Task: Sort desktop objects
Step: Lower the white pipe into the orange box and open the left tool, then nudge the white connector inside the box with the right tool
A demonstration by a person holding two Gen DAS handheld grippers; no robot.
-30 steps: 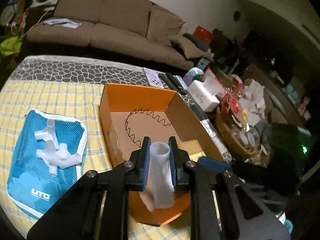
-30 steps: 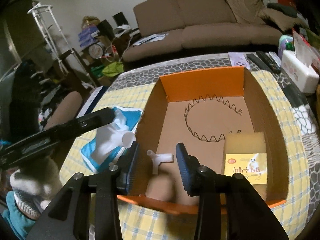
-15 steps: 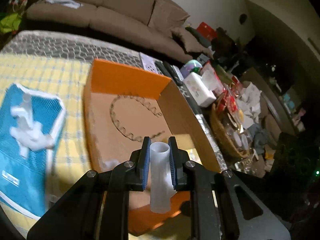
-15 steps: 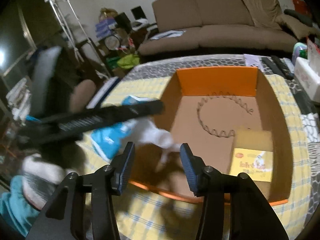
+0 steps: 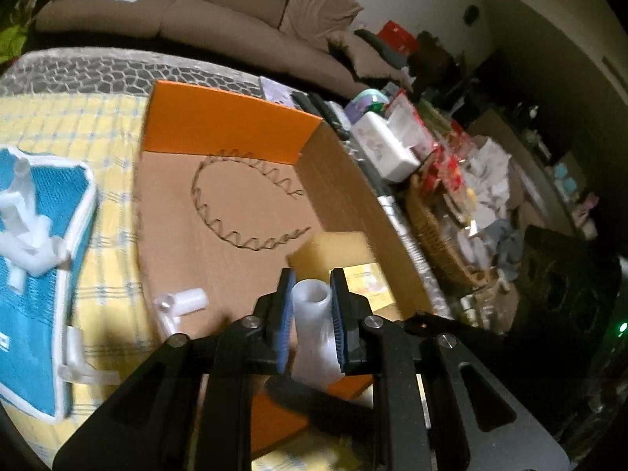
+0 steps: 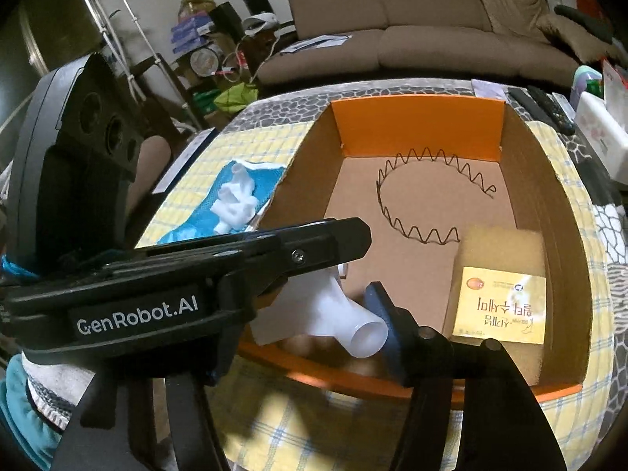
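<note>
My left gripper point(image 5: 311, 314) is shut on a white plastic pipe fitting point(image 5: 314, 325) and holds it above the near edge of the orange cardboard box point(image 5: 231, 125). The box point(image 6: 416, 125) holds another white fitting point(image 5: 182, 302), a wavy wire headband point(image 5: 243, 200) and a yellow sponge pack point(image 5: 353, 267). More white fittings point(image 5: 27, 231) lie on a blue mesh pouch point(image 5: 35, 274) at the left. In the right wrist view the left gripper's body point(image 6: 196, 274) crosses in front, with the held fitting point(image 6: 345, 322) there. My right gripper point(image 6: 314, 337) is open and empty.
A yellow checked cloth point(image 5: 70, 125) covers the table. A white tissue box point(image 5: 384, 145), remotes point(image 5: 322, 110) and a wicker basket point(image 5: 443, 243) of clutter stand to the right of the box. A brown sofa point(image 6: 416, 19) is behind.
My left gripper has carried the white fitting to the right, over the box's near edge. It now crosses in front of the right gripper's view.
</note>
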